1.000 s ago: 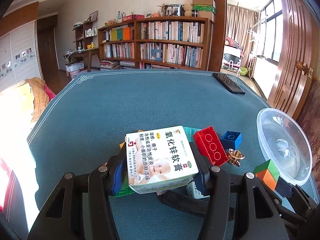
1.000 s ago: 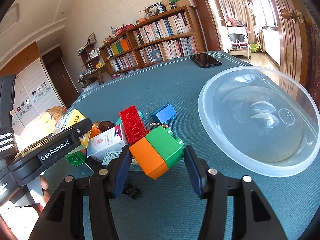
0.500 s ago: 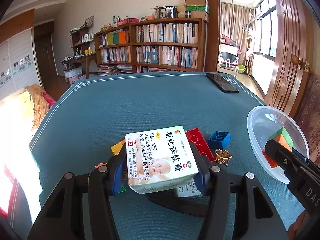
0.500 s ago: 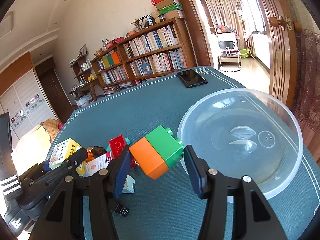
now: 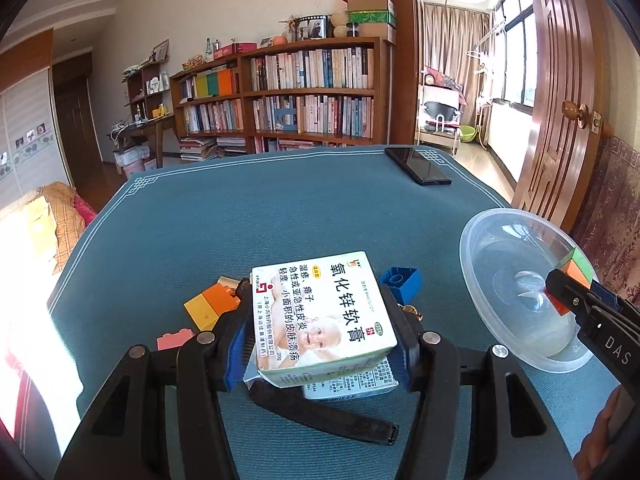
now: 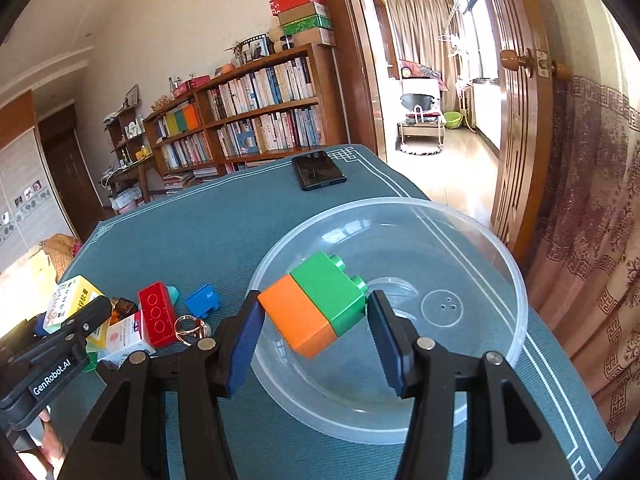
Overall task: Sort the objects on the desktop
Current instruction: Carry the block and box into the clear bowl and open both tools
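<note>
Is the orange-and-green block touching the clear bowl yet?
Apart. In the right wrist view the orange-and-green block hangs clamped in the right gripper, above the clear bowl, with bowl floor visible beneath it.

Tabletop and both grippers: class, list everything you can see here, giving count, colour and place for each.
table: one, teal cloth, under everything
bowl: one, clear plastic, right side
phone: one, black, far edge
red brick: one, in the pile
blue brick: one, beside the red brick
ring: one, gold, near the red brick
ointment box: one, white, in left gripper
orange-green brick: one, in right gripper over the bowl
left gripper: black, shut on ointment box
right gripper: black, shut on orange-green brick
</note>
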Demonstrator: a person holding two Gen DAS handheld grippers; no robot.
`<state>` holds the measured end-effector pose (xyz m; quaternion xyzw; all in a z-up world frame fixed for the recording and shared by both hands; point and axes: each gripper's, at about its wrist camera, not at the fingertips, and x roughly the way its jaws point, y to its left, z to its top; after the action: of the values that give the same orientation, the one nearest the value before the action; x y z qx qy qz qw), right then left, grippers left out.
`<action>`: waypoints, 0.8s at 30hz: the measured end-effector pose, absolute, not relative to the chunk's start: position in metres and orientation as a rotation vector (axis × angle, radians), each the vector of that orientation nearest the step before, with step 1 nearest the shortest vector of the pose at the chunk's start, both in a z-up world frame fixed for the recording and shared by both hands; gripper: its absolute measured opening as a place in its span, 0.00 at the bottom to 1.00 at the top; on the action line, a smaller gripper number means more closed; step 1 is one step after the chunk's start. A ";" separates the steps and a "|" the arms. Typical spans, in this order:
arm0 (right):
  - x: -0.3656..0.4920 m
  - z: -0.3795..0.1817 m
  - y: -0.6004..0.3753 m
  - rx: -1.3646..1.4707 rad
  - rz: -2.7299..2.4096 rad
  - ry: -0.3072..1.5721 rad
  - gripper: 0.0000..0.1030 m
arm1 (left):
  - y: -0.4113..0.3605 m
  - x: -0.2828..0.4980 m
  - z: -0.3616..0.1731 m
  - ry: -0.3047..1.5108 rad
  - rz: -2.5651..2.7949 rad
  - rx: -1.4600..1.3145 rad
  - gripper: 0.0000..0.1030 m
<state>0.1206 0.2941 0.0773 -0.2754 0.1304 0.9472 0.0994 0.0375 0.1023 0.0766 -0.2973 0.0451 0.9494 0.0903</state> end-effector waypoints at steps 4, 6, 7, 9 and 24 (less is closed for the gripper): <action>0.128 0.075 0.314 -0.799 2.763 0.410 0.56 | 0.118 0.041 0.079 0.164 2.803 -0.866 0.57; 0.130 0.078 0.321 -0.782 2.752 0.406 0.56 | 0.126 0.041 0.080 0.171 2.790 -0.861 0.57; 0.130 0.080 0.324 -0.776 2.748 0.407 0.56 | 0.129 0.041 0.081 0.172 2.784 -0.858 0.57; 0.131 0.082 0.328 -0.769 2.733 0.405 0.56 | 0.137 0.042 0.082 0.172 2.771 -0.851 0.57; 0.124 0.080 0.351 -0.822 2.649 0.408 0.56 | 0.189 0.050 0.098 0.216 2.679 -0.758 0.57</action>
<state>0.1236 0.3510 0.0804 -0.2891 0.1435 0.9314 0.1681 0.0505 0.1885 0.0975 -0.2674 0.0762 0.9447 0.1738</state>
